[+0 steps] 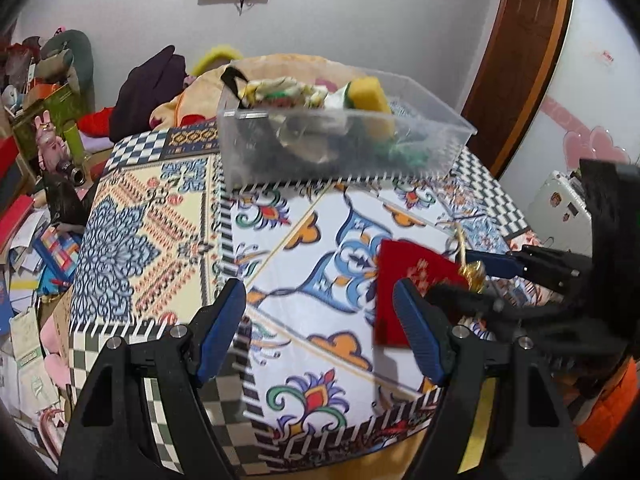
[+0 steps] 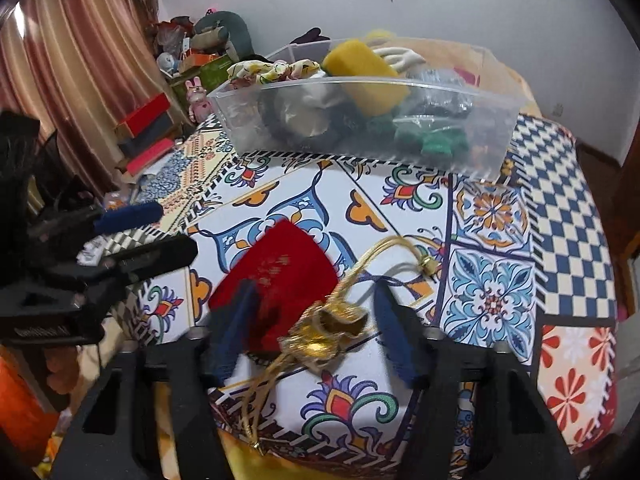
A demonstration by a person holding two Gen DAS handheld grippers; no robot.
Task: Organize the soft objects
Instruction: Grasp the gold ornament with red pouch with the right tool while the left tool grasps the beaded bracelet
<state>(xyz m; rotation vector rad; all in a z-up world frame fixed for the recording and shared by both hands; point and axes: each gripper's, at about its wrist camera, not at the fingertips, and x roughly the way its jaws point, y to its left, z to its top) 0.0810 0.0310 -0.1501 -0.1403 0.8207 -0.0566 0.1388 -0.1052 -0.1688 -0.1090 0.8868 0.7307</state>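
Pouch (image 2: 276,276) of red velvet, gold drawstring (image 2: 360,276) gathered at its neck, lies on the bench (image 2: 492,304) between my spread right hand-held gripper (image 2: 316,332); I judge it light and limp, best pinched across the bunched neck; left hand-held gripper (image 1: 320,328) spread, empty.

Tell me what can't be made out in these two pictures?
- Gold pattern on the red velvet drawstring pouch: motion-blurred in both views.
- Dark items low in the clear plastic bin: smeared behind its cloudy wall.
- Pouch's near end, left view: hidden behind the left tongs.
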